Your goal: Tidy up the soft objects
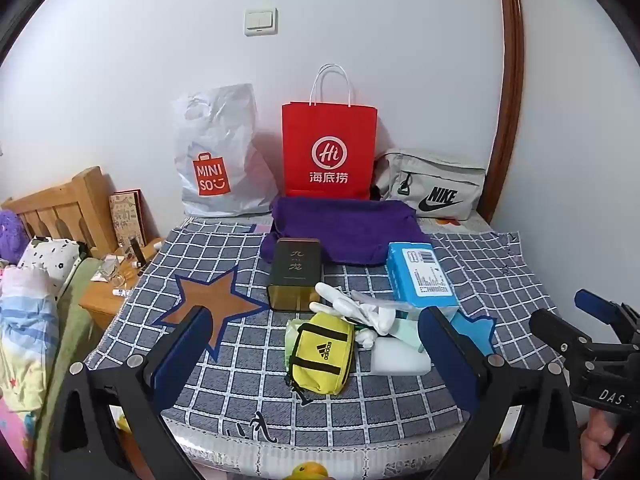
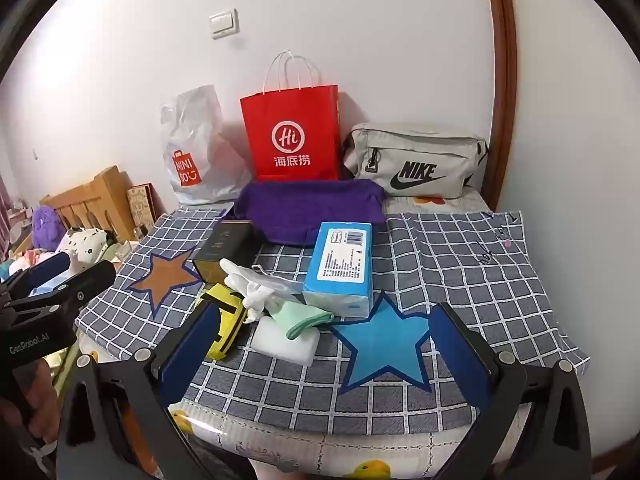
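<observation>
A small heap lies on the grey checked cloth (image 1: 500, 280): a yellow adidas pouch (image 1: 320, 354), white gloves (image 1: 352, 308), a mint green cloth (image 2: 304, 318) and a white foam block (image 2: 286, 340). Beside them are a blue tissue pack (image 2: 342, 264) and a dark upright box (image 1: 294, 276). A purple towel (image 1: 344, 232) lies behind. My left gripper (image 1: 315, 314) hovers open in front of the pouch, touching nothing. My right gripper (image 2: 327, 310) is open too, above a blue star patch (image 2: 384, 344), with nothing between its fingers.
Against the wall stand a white Miniso bag (image 1: 218, 160), a red paper bag (image 1: 330, 152) and a grey Nike bag (image 1: 432, 184). A wooden headboard (image 1: 60, 204), a cluttered bedside table (image 1: 112, 292) and bedding lie to the left. A brown star patch (image 1: 208, 304) marks the cloth.
</observation>
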`<move>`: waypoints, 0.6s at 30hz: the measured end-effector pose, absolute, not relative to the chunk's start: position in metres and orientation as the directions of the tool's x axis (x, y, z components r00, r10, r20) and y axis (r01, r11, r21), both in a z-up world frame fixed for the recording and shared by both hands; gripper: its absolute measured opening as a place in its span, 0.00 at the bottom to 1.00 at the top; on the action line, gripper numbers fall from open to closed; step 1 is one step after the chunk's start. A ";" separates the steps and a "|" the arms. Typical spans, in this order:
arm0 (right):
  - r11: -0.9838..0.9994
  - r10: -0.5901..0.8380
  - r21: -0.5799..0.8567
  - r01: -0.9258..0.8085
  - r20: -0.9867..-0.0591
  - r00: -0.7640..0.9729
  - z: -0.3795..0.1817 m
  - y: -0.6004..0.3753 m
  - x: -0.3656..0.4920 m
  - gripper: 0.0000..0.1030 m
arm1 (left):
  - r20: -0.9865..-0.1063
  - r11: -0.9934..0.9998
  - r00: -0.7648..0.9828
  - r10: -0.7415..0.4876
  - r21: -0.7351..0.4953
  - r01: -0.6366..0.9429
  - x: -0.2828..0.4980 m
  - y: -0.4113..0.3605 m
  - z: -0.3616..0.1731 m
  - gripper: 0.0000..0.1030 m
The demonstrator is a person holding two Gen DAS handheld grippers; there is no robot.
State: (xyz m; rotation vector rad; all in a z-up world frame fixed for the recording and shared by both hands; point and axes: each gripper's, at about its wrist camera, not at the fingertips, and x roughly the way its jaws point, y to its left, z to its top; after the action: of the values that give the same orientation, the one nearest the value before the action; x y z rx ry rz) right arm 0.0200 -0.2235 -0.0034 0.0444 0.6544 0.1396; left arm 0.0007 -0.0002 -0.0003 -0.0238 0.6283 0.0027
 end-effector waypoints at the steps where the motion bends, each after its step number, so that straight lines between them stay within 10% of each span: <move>1: 0.989 0.145 0.087 -0.116 -0.603 0.784 -0.003 -0.223 0.020 0.99 | -0.590 1.000 0.807 -0.002 -0.020 -0.012 0.001 -0.001 -0.001 1.00; 18: 0.988 0.154 0.085 -0.129 -0.602 0.784 0.001 -0.220 0.016 0.99 | -0.574 0.999 0.819 0.000 -0.033 -0.023 -0.003 0.006 0.002 1.00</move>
State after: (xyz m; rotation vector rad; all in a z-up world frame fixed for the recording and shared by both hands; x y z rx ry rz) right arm 0.0155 -0.2196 0.0008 0.0395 0.6529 0.1528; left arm -0.0034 0.0065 0.0020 -0.0388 0.6112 0.0122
